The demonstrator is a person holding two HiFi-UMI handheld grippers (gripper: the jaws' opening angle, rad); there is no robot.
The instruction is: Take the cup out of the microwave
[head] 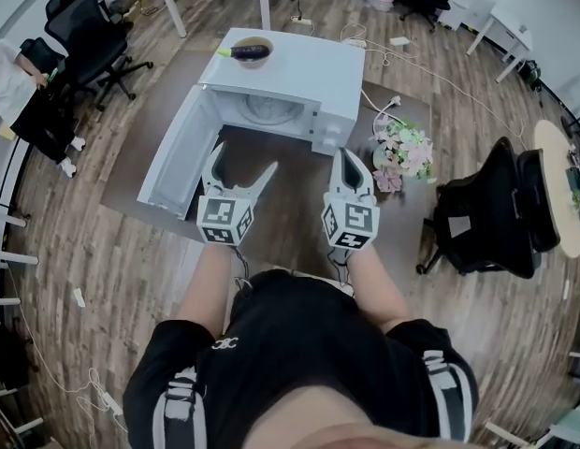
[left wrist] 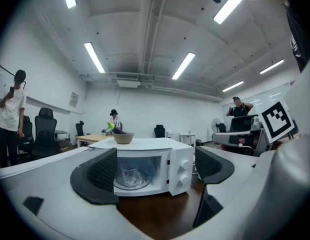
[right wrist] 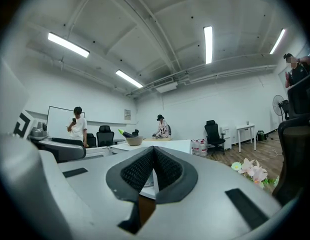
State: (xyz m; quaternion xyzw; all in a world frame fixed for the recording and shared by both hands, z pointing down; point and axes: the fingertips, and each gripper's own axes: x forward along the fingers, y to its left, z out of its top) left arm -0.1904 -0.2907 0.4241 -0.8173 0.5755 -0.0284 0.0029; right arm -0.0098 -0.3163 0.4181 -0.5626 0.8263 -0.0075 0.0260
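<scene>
1. The microwave point(head: 304, 78) is white and stands on a low dark-brown desk point(head: 290, 204). Its door point(head: 178, 162) is swung wide open to the left in the head view.
2. The cup point(left wrist: 130, 176) is clear glass. It stands upright inside the microwave's cavity on the round glass turntable point(left wrist: 131, 183), towards the left side of the opening as the left gripper view shows it. Neither claw touches it.
3. The left claw point(head: 243, 160) is released: its two jaws stand wide apart with nothing gripped. In its own view the open cavity and the cup show between the dark pads, well ahead of them.
4. This claw is held level in front of the microwave's opening, just beside the lower edge of the open door in the head view.
5. The right claw point(head: 348, 157) is clenched, with its jaws pressed together and nothing between them. It is held level beside the left one, short of the microwave's front right corner.
6. Two round knobs point(left wrist: 184, 169) sit one above the other on the panel at the right of the cavity.
7. A bowl point(head: 251, 51) rests on top of the microwave near its back left corner. It holds a dark, long vegetable with a green end.
8. A bunch of pale pink and white flowers point(head: 402, 154) lies on the desk to the right of the microwave.
9. A black office chair point(head: 491, 204) stands on the wooden floor, right of the desk
</scene>
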